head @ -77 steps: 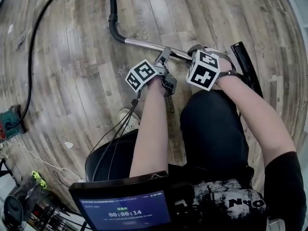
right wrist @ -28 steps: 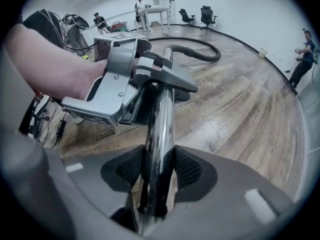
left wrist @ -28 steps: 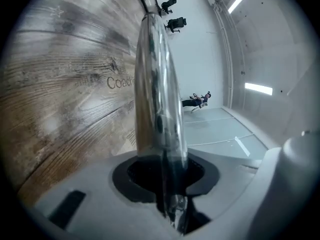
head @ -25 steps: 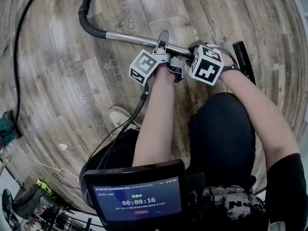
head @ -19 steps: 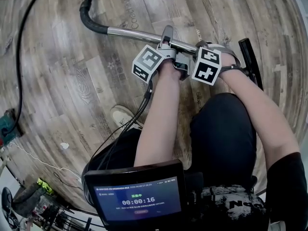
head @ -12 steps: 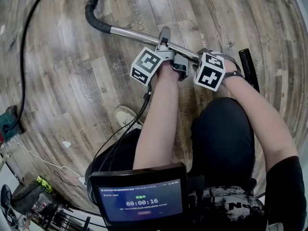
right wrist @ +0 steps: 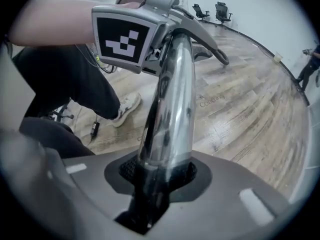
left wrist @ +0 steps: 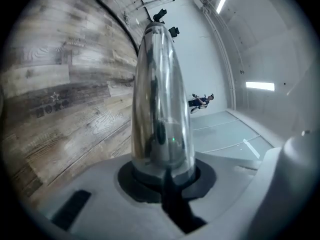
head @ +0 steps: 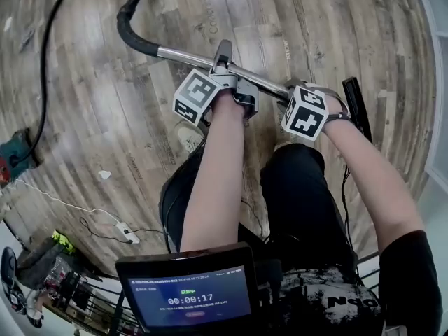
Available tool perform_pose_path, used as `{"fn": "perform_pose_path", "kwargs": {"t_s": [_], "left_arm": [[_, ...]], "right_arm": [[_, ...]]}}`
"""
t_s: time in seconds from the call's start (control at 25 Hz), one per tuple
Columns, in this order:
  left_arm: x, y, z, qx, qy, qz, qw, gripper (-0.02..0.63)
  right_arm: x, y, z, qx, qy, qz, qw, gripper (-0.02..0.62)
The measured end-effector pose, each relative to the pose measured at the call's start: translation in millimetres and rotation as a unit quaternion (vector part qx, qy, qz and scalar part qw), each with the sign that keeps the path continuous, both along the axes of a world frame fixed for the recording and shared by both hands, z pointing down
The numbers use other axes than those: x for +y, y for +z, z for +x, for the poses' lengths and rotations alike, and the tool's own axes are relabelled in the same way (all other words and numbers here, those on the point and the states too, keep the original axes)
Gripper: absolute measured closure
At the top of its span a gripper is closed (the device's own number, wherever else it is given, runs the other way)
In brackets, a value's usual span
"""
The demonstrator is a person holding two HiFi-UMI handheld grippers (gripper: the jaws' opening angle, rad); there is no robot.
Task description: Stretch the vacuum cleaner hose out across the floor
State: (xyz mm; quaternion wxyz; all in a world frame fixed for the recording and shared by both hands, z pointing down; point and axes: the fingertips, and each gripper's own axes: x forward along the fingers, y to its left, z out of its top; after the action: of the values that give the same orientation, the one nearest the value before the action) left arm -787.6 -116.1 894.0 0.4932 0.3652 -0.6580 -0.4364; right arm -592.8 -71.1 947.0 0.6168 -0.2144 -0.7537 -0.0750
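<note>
Your screen reads 00:00:17. Past it, your left gripper and right gripper both clamp the chrome tube (jaws just closed in). From its far end the hose curves up-left over open boards. A cable borders them on the left and a wall on the right. Their print looks like "Coaching".

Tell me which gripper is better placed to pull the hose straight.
Left gripper, probably: its jaws, just closing, clamp the tube nearer the hose. The right gripper, whose jaws also just closed, clamps it farther away.
</note>
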Motion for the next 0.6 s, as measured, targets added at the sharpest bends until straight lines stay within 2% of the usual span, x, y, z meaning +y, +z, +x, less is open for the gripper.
{"fn": "perform_pose_path", "kwargs": {"t_s": [0.16, 0.4, 0.48, 0.6], "left_arm": [[21, -95, 9, -0.003, -0.01, -0.027, 0.9996, 0.563], [51, -218, 60, 0.017, -0.01, -0.073, 0.9971, 0.564], [52, -251, 76, 0.024, -0.009, -0.087, 0.9959, 0.565], [56, -292, 97, 0.037, -0.025, -0.104, 0.9936, 0.565]], "right_arm": [[25, -96, 12, -0.002, -0.001, -0.032, 0.999, 0.472], [57, -232, 63, 0.007, 0.001, -0.069, 0.998, 0.468], [55, -271, 75, -0.004, 0.009, -0.064, 0.998, 0.461], [43, -320, 94, -0.025, 0.021, -0.029, 0.999, 0.455]]}}
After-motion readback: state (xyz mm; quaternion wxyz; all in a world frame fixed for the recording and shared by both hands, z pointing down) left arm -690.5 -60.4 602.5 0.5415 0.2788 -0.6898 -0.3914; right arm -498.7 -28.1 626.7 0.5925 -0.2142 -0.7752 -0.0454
